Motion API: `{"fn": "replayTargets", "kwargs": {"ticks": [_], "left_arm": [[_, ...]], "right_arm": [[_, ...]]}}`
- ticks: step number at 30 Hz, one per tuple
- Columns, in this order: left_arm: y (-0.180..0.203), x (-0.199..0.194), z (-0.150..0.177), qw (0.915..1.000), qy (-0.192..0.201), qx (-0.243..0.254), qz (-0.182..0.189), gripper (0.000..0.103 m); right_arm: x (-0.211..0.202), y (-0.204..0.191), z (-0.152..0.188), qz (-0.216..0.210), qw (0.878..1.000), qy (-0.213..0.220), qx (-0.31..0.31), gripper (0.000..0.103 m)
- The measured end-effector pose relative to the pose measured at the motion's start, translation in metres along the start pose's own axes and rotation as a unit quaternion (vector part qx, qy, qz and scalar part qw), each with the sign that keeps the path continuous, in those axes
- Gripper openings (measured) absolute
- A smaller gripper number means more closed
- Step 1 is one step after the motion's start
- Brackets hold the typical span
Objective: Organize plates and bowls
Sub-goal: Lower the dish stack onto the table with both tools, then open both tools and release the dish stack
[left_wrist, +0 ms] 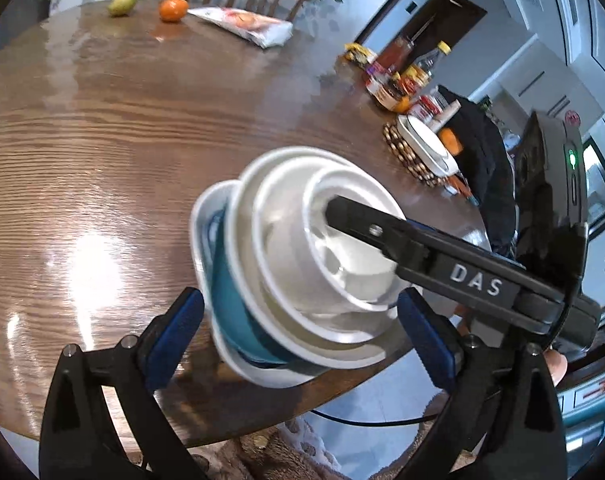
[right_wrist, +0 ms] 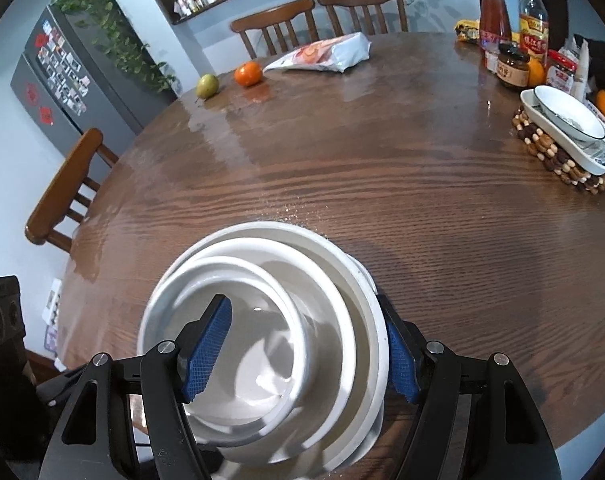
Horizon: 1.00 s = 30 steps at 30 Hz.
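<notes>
Gripping the stack of bowls (right_wrist: 286,344) near the table's (right_wrist: 382,184) edge with my right gripper (right_wrist: 306,356), one pad inside and one outside the rims; my left gripper (left_wrist: 302,340) is wide open; the stack looks heavy, slippery, fragile.

At the near edge of the counter (right_wrist: 382,168) stands one stack (right_wrist: 270,344) of nested dishes: three white bowls (right_wrist: 238,360) inside one another, one teal bowl (left_wrist: 238,320) beneath them and one white plate (left_wrist: 262,374) at the bottom. At the right edge, one beaded trivet (right_wrist: 558,160) carries two more white dishes (right_wrist: 570,128). At the far edge lie one orange (right_wrist: 248,73), one pear (right_wrist: 207,86) and one snack bag (right_wrist: 322,56). Three chairs (right_wrist: 62,192) show around it.
</notes>
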<state>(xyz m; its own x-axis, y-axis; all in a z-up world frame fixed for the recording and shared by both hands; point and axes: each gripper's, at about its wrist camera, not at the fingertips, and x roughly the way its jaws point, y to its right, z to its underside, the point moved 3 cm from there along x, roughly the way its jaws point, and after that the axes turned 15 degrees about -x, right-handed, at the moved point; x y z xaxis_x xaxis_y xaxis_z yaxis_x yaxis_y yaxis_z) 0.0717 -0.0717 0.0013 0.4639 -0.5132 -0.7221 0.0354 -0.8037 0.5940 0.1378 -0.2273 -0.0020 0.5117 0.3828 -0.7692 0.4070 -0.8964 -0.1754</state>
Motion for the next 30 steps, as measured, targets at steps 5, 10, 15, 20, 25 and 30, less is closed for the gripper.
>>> {"fn": "replayTargets", "kwargs": {"ticks": [5,10,15,20,25,30], "left_arm": [[-0.007,-0.012,0.000,0.9999,0.008,-0.009,0.006,0.100],[-0.010,-0.024,0.006,0.9994,0.035,0.003,-0.001,0.102],[-0.015,-0.030,0.013,0.9972,0.067,0.021,-0.026,0.102],[-0.018,-0.036,0.021,0.9878,0.119,0.064,-0.077,0.102],[-0.023,-0.040,0.029,0.9799,0.151,0.078,-0.105,0.102],[-0.023,-0.047,0.042,0.9653,0.190,0.113,-0.139,0.102]], "right_arm": [[-0.007,-0.002,0.002,0.011,1.000,0.013,0.001,0.073],[-0.009,-0.003,0.003,0.021,1.000,0.018,0.005,0.073],[-0.025,-0.005,0.007,0.052,0.997,0.054,0.005,0.074],[-0.045,-0.012,0.017,0.100,0.991,0.088,-0.021,0.079],[-0.055,-0.018,0.028,0.097,0.990,0.104,-0.024,0.079],[-0.068,-0.026,0.044,0.096,0.987,0.122,-0.030,0.079]]}}
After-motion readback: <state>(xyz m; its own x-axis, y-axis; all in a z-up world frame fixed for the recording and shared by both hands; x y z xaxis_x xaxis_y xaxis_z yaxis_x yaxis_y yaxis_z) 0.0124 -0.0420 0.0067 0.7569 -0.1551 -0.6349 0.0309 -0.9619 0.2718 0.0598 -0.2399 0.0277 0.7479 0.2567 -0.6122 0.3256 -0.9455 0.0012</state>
